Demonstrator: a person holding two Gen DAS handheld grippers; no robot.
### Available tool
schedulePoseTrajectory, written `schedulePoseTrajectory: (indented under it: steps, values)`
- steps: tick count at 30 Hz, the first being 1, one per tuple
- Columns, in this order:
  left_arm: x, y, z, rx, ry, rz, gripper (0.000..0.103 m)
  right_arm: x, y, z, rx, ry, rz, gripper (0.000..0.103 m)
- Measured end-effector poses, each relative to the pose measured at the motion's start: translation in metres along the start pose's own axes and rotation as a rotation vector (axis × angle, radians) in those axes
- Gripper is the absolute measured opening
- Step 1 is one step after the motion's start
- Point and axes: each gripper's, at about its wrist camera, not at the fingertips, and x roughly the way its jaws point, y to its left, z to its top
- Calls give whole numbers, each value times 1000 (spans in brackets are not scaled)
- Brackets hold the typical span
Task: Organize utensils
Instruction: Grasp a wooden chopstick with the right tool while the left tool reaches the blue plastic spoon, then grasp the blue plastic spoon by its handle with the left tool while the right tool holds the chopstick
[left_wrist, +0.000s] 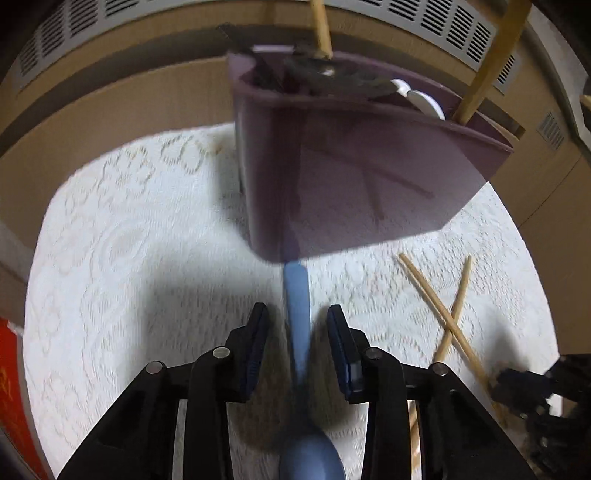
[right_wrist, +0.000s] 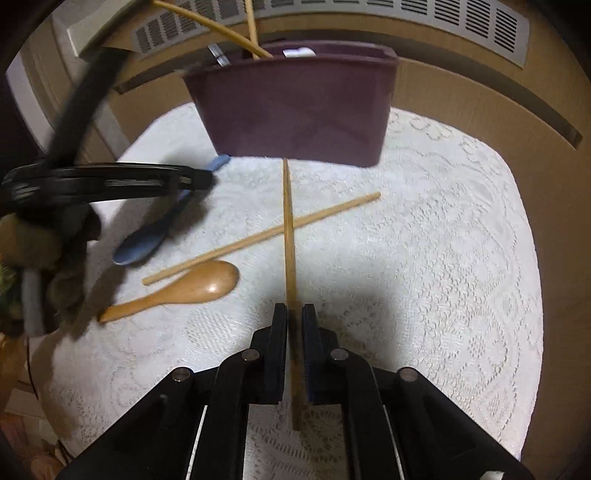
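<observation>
A blue spoon (left_wrist: 297, 314) lies on the white lace cloth (left_wrist: 129, 258), its handle toward the purple utensil holder (left_wrist: 351, 177). My left gripper (left_wrist: 297, 307) straddles the handle, open, with a gap on each side of it. In the right wrist view the same gripper (right_wrist: 203, 179) hovers over the blue spoon (right_wrist: 140, 243). My right gripper (right_wrist: 294, 307) is shut on a wooden chopstick (right_wrist: 288, 229) that points at the holder (right_wrist: 295, 110). This chopstick crosses over a second chopstick (right_wrist: 332, 210) on the cloth. A wooden spoon (right_wrist: 184, 291) lies to the left.
The holder contains upright chopsticks (left_wrist: 480, 74), a white spoon (left_wrist: 424, 99) and dark utensils. Behind it runs a brown panel with a vent grille (right_wrist: 406, 14). A red object (left_wrist: 11, 387) sits at the cloth's left edge. A person's sleeve (right_wrist: 37, 258) is at the left.
</observation>
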Motion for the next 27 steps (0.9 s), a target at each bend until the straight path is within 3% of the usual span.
schedulePoseTrajectory:
  steps: [3,10,19,23,27]
  values:
    - [-1,-5,-4,35,-13,-1,12,-5,2,6,-18,-22,19,11]
    - [-34,-2,-43,-5,-117,-37,12,11,12,40,-31,-33,47,11]
    - [-78,6,-70,-70,-198,-61,12,50,25,79,-72,-31,-21,18]
    - [-86,9,-70,-69,-214,-65,12,57,27,75,-67,6,-17,18]
    - [-95,5,-73,-65,-225,-77,12,52,27,65,-61,12,-2,9]
